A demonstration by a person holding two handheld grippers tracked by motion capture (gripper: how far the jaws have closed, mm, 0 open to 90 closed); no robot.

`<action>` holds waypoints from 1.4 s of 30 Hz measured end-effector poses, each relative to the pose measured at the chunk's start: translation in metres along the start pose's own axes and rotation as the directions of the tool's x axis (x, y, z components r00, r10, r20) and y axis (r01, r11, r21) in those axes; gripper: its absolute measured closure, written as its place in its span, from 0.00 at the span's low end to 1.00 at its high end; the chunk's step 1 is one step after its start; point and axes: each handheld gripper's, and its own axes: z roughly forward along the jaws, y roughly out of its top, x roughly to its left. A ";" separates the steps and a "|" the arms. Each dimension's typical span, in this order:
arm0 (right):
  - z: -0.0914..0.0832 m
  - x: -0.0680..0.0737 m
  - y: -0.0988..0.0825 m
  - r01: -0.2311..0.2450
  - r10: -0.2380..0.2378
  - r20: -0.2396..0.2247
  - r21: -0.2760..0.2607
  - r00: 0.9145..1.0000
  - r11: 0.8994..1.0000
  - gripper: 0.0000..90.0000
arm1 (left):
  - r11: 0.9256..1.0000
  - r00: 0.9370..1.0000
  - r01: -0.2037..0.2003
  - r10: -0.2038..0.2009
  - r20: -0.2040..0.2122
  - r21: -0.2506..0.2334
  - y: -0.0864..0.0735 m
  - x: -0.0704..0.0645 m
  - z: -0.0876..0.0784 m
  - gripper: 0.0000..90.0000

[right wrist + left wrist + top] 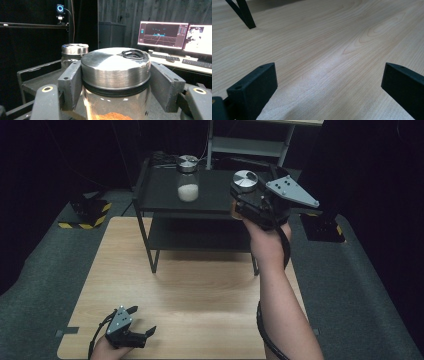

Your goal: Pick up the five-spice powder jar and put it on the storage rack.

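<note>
The right gripper (pixel 115 82) clamps the orange-powder jar (pixel 116 75) upright by its lid, above the black shelf (pixel 165 195), right of the white-powder jar (pixel 188 182). The left gripper (pixel 142 322) rests released.

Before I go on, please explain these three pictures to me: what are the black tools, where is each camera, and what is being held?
A person holds a two-jaw gripper in each hand; there is no robot arm. The high view looks down from above the wooden table. The other two cameras ride on the grippers and look along their jaws.

The left gripper rests low near the table's front edge, jaws wide open with nothing between them. The right gripper is raised over a black shelf and is closed on a glass jar with a metal lid; orange powder lies in it. A second jar, with white contents, stands on the shelf. The monitors are only background.
</note>
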 end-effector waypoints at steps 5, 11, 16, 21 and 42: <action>0.012 0.000 0.002 0.000 0.000 0.011 0.010 1.000 1.000 0.36 | 1.000 1.000 -0.001 0.001 0.002 0.000 0.000 0.000 0.000 0.01; 0.029 -0.001 0.004 0.002 -0.003 0.025 0.026 1.000 1.000 0.36 | 1.000 1.000 0.001 -0.001 0.003 -0.001 0.000 0.001 0.000 0.01; 0.043 -0.002 0.005 -0.006 0.005 0.031 0.035 1.000 0.999 0.36 | 1.000 1.000 0.001 -0.001 0.007 -0.001 0.000 0.001 0.000 0.01; 0.055 -0.001 0.005 -0.001 -0.001 0.036 0.045 0.999 0.999 0.36 | 1.000 1.000 0.001 -0.001 0.009 -0.002 0.000 0.001 0.000 0.01; 0.095 -0.001 -0.001 -0.037 0.034 0.045 0.069 0.998 0.997 0.36 | 1.000 1.000 -0.006 0.006 0.014 -0.002 0.000 0.002 0.000 0.01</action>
